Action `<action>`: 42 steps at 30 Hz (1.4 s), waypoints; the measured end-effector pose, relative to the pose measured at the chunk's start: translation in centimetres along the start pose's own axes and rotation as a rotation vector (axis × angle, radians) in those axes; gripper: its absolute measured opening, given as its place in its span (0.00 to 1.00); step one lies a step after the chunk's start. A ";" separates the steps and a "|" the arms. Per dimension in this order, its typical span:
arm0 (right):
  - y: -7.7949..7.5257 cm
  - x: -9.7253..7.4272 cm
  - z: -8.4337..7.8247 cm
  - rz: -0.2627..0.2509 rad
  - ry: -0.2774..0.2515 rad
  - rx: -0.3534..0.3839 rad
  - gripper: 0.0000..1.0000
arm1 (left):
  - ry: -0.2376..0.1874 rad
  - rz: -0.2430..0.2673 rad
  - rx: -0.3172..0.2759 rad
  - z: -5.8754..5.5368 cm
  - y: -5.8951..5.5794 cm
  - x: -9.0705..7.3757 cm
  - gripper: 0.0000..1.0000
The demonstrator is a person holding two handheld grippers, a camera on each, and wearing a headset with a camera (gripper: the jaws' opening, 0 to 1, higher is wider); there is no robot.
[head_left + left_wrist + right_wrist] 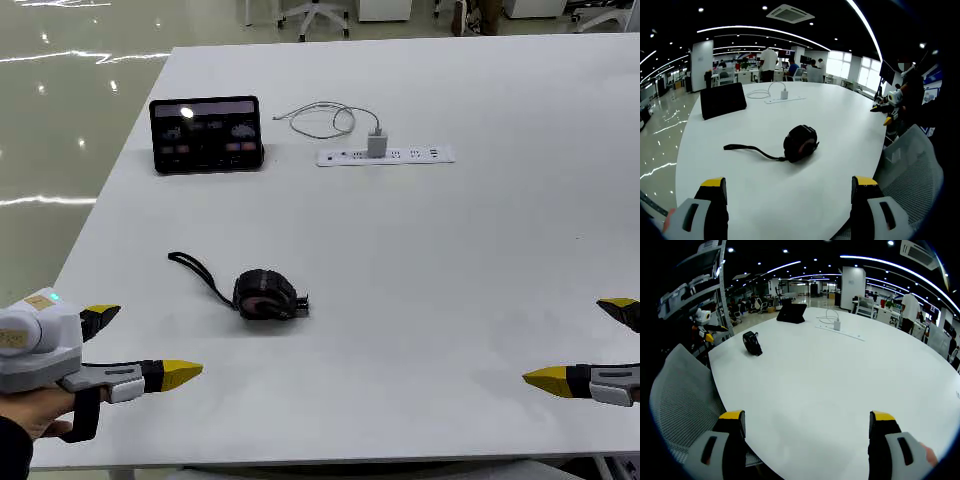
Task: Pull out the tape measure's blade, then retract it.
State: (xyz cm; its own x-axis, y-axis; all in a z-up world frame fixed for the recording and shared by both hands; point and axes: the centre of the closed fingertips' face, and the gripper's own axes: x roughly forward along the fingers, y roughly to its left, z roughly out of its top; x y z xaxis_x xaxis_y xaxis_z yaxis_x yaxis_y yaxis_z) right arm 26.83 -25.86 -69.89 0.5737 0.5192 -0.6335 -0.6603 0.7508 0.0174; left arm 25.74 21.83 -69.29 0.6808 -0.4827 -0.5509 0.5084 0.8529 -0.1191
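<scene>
**While the tape measure is lying untouched, both claws are hanging open at the near edge**

Since no blade is showing outside its dark case, the tape measure [268, 295] is lying wound in, left of the middle of the white counter [450, 250]. Its black wrist strap [195, 270] is trailing off to the left. What looks like the blade's end tab [303, 300] is poking out at the case's right end. Nothing is touching it.

The left claw [140, 343] is hovering over the near edge, the nearer of the two to the case. Its yellow-tipped jaws are spread wide and gripping nothing. The right claw [583, 341] is hovering well apart to the right, just as wide and just as empty. Farther back, a dark tablet [206, 133], a power strip [385, 155] and a plugged-in charger [376, 143] with its white cable [320, 120] are sitting out of the way.

By my reading the task is at its very start, with the reach not yet made. The next move is calling for one claw, likely the left, to close on the case and pin it. The other claw is then needing to come in low, pinch the end tab and draw it straight out. That tab is small, so the pinch is asking for care. The case is also liable to slide on the smooth top unless it is steadied.
</scene>
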 end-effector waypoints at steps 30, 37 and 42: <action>0.5 0.6 -0.3 0.017 -0.015 -0.006 1.00 | 0.003 -0.070 0.037 -0.3 -1.0 0.9 1.00; 1.6 1.4 0.1 0.066 -0.016 -0.017 0.99 | 0.030 -0.097 0.060 0.4 -0.9 1.9 1.00; 1.8 1.9 0.8 0.078 -0.019 -0.033 0.98 | 0.043 -0.114 0.097 1.1 -0.7 2.7 1.00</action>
State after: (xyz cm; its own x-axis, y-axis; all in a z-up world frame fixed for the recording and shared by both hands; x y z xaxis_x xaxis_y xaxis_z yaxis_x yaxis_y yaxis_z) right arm 27.12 -23.13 -70.44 0.5288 0.5831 -0.6167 -0.7186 0.6943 0.0402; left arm 27.85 19.73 -69.80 0.5937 -0.5644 -0.5735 0.6312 0.7688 -0.1032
